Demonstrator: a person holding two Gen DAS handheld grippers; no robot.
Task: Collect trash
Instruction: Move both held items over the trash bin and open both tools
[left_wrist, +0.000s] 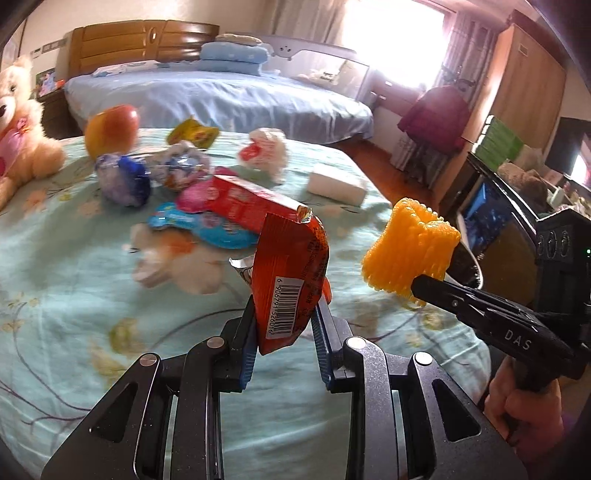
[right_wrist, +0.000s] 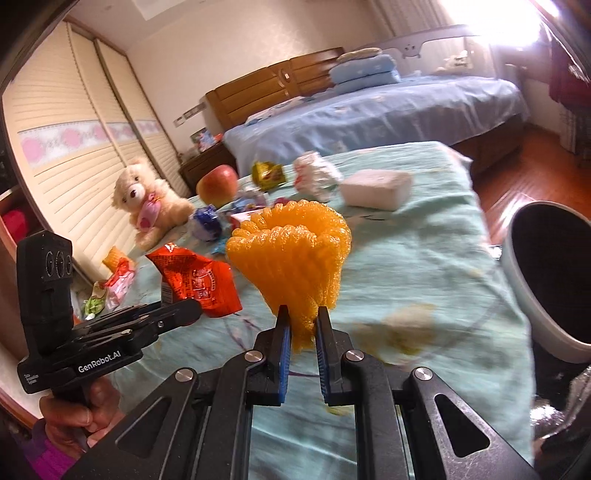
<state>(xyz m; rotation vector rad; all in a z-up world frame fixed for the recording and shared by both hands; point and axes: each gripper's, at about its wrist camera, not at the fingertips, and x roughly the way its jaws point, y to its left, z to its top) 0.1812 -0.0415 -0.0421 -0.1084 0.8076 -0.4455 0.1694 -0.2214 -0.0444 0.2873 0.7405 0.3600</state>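
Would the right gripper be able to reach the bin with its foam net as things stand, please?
Probably yes: the right gripper holds the orange foam net, and the bin stands open just right of it, nothing between.

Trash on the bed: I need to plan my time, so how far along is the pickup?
Done: can't tell; the bin looks dark inside. In hand: left gripper holds a red wrapper, right gripper an orange foam net. Left: foil balls, tissues, other wrappers.
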